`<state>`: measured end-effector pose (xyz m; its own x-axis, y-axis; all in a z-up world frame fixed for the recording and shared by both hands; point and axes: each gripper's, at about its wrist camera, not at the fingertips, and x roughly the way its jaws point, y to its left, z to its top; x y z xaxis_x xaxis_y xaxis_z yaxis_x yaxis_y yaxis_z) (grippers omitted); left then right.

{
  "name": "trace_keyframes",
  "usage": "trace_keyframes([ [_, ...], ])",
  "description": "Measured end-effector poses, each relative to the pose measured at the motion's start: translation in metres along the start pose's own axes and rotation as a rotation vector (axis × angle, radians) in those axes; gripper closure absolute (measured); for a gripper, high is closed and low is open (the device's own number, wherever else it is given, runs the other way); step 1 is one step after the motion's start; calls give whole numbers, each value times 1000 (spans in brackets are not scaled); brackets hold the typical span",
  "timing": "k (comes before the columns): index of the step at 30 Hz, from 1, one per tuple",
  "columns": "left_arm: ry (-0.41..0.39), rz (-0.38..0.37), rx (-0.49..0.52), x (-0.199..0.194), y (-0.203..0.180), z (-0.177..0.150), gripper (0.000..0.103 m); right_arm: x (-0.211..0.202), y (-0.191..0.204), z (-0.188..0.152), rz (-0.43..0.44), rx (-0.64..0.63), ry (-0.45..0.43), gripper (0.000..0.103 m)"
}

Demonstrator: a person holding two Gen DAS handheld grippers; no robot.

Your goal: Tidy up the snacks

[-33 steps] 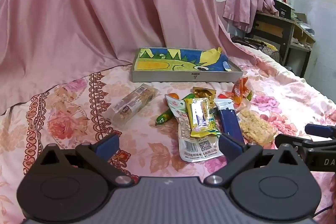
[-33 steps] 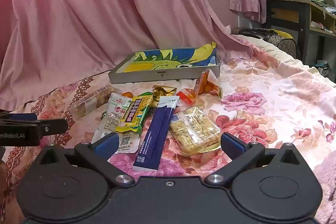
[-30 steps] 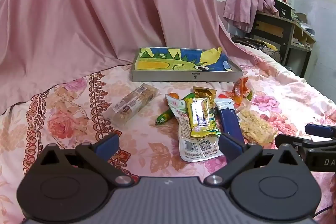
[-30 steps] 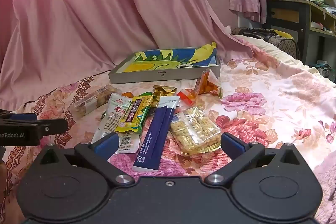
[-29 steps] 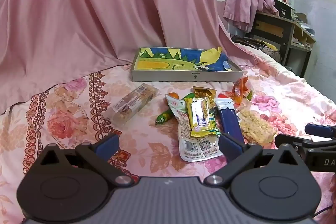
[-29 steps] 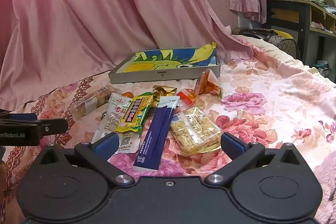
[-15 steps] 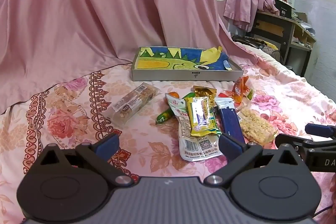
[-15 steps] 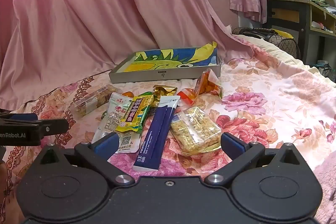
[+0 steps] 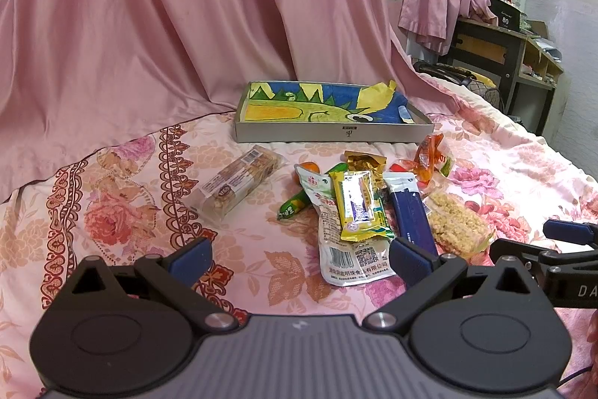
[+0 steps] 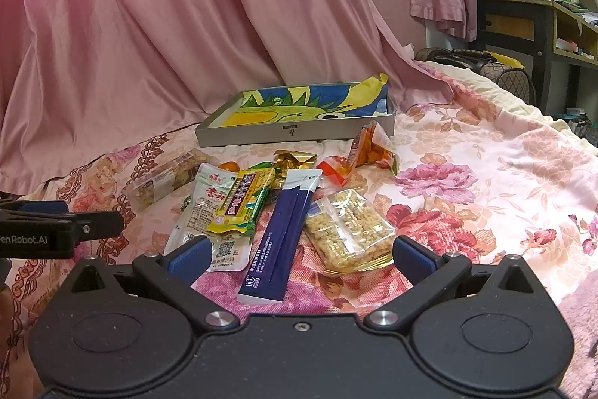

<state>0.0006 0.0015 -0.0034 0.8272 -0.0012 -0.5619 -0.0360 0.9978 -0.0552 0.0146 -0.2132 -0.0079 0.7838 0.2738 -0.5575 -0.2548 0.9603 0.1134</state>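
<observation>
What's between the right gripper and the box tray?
In the right wrist view, the snack pile: blue stick pack, clear rice-cake pack, yellow bar, orange pouch. The right gripper is open short of them; tray beyond.

A bed (image 9: 123,212) with a floral cover carries a shallow grey box (image 9: 332,133) at 12 o'clock, 1 clear-wrapped bar (image 9: 239,182) at 10 o'clock, and a heap of snack packets (image 9: 358,212) at centre.
</observation>
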Motion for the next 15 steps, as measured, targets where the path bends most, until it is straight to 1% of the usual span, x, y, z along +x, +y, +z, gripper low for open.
trace_keyframes([
  [15, 2, -3, 2, 1, -1, 0, 0, -1, 0, 0, -1, 0, -3, 0],
])
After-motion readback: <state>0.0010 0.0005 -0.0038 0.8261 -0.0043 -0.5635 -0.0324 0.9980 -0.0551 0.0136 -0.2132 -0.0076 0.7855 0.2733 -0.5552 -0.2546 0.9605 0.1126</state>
